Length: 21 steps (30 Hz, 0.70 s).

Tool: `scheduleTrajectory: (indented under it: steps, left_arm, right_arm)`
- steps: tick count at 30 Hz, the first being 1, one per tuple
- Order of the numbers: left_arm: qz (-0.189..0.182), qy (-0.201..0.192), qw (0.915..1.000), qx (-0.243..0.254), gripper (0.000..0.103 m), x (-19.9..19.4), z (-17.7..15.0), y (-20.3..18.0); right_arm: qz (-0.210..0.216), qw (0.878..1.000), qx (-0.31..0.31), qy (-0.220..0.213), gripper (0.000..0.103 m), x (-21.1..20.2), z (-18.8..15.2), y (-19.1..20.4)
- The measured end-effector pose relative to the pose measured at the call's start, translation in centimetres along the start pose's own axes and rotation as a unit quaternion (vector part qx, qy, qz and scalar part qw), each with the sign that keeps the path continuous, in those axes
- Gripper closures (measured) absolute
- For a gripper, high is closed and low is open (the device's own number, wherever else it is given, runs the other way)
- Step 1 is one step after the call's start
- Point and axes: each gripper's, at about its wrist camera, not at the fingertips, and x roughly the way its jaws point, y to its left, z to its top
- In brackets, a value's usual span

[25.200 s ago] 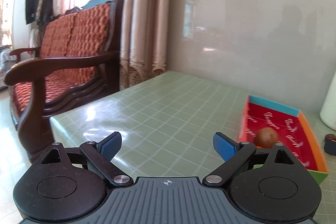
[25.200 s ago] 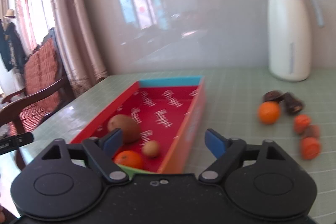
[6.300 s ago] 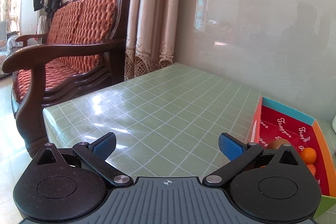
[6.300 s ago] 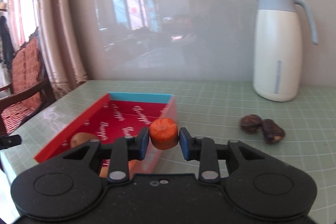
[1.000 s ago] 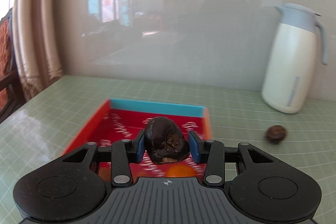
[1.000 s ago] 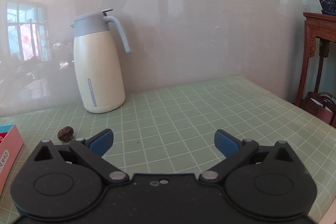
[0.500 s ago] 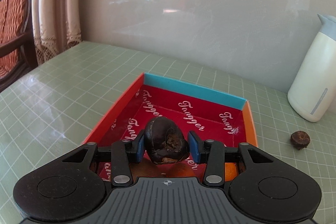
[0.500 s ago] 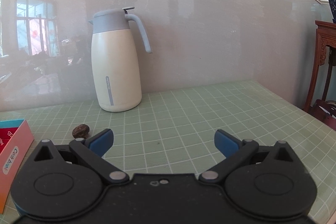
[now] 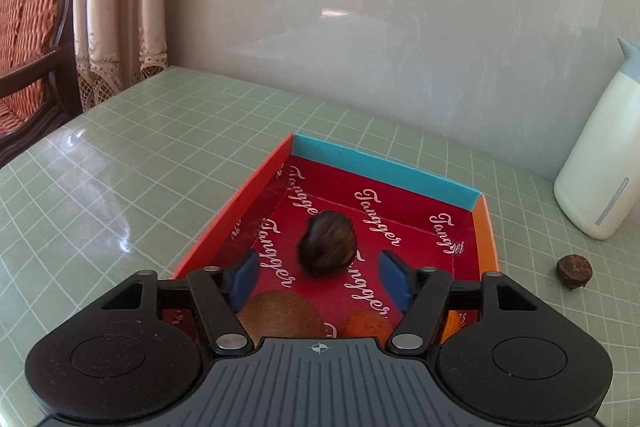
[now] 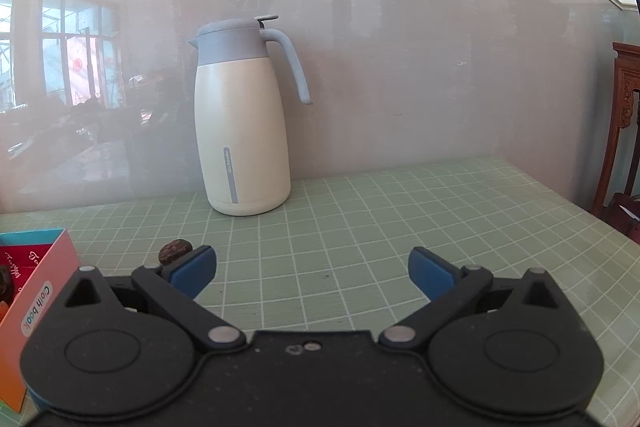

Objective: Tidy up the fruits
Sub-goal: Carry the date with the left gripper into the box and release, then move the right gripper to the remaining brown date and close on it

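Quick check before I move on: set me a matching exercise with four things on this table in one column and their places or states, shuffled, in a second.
Things
1. large dark brown wrinkled fruit
2. small dark brown round fruit
3. cream thermos jug with blue-grey lid
4. right gripper

Places or states
A. on the green tablecloth, outside the box
B. open, nothing between its pads
C. upright by the wall
D. inside the red-lined cardboard box

Pairs: 1-D, 2-A, 3-C, 4-B

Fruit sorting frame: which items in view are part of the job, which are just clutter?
Job:
- red box
- dark fruit inside the box, between the open left gripper fingers, jaws just opened
- brown fruit and orange fruits in the box
- small dark fruit loose on the table
- right gripper, open, empty

Clutter:
- cream jug
- curtain
- chair
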Motion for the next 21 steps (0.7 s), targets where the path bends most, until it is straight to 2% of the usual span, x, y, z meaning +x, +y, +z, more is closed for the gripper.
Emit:
scheduleTrajectory:
  steps: [4,9,15,21]
  left_arm:
    - [-0.003,-0.008,1.0,0.005,0.034,-0.9,-0.1,0.2]
    - [0.001,-0.03,0.9995,0.006,0.02,-2.7,-0.2,0.8]
    - [0.017,-0.079,0.9962,0.032,0.011,-5.6,-0.7,2.4]
    - [0.055,-0.137,0.9875,0.055,0.007,-8.1,-2.1,5.2]
  right_arm:
    - [0.002,1.0,-0.003,0.001,0.0,0.1,0.0,0.4]
    - [0.009,1.0,-0.007,0.007,0.0,0.4,-0.2,1.1]
    - [0.025,0.999,-0.017,0.021,0.0,1.1,-0.6,2.5]
    - [0.062,0.996,-0.034,0.046,0.0,2.7,-1.3,4.9]
